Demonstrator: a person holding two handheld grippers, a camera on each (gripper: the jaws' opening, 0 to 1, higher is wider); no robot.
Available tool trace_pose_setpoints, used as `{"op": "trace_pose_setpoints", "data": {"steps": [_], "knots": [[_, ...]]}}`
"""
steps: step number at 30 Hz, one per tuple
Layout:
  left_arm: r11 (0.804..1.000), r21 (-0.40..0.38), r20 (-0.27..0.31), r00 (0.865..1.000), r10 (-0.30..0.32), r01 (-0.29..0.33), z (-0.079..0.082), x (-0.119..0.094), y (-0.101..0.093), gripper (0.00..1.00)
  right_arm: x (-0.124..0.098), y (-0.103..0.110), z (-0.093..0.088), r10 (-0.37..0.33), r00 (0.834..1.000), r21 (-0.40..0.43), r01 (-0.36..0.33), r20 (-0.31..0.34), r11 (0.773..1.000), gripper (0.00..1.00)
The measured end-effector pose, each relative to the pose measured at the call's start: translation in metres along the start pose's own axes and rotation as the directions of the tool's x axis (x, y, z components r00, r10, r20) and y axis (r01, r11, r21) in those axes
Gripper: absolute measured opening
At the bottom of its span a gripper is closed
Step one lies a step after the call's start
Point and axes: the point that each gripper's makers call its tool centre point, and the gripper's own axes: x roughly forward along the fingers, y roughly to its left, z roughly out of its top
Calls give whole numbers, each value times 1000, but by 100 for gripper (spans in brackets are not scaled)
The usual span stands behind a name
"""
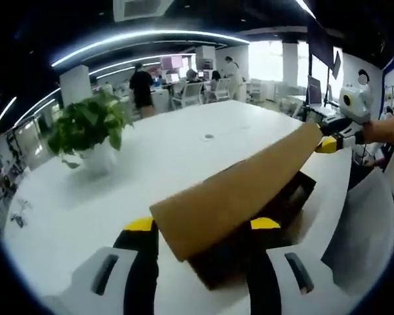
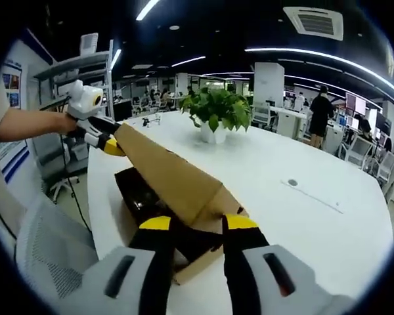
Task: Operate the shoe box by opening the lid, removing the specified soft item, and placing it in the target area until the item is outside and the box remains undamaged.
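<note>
A brown cardboard lid [image 1: 240, 187] hangs tilted above the open shoe box [image 1: 295, 197], whose inside looks dark. In the left gripper view my left gripper [image 1: 203, 224] is shut on the lid's near end, and the right gripper [image 1: 329, 143] pinches its far end. From the other side, the right gripper view has the lid [image 2: 167, 170] running away from my right gripper [image 2: 199, 223], which is shut on the near end. The left gripper [image 2: 105, 141] holds the far end there. The box [image 2: 134, 190] lies under it at the table's edge; its contents are hidden in shadow.
The box rests on a large white table [image 1: 184, 144] with a potted plant [image 1: 92, 128] [image 2: 217, 108] farther in. A grey mesh chair [image 2: 46, 256] stands off the table's edge. People work at desks in the background.
</note>
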Motion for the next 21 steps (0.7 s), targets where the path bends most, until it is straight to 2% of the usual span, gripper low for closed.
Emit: {"op": "trace_pose_setpoints", "data": {"steps": [6,13,21], "knots": [[1000,-13,21,1000,21,-21,9,2,9,41,3,-10,9,-15,1000,-12,16,15,1000,21],[998,-18,40,998,58,-58,15,6,26,28,6,-27,19,-37,999,17,37,23,999,11],[994,-15,58,993,106,-105,26,12,42,16,11,-42,31,-58,998,7,58,35,998,7]]}}
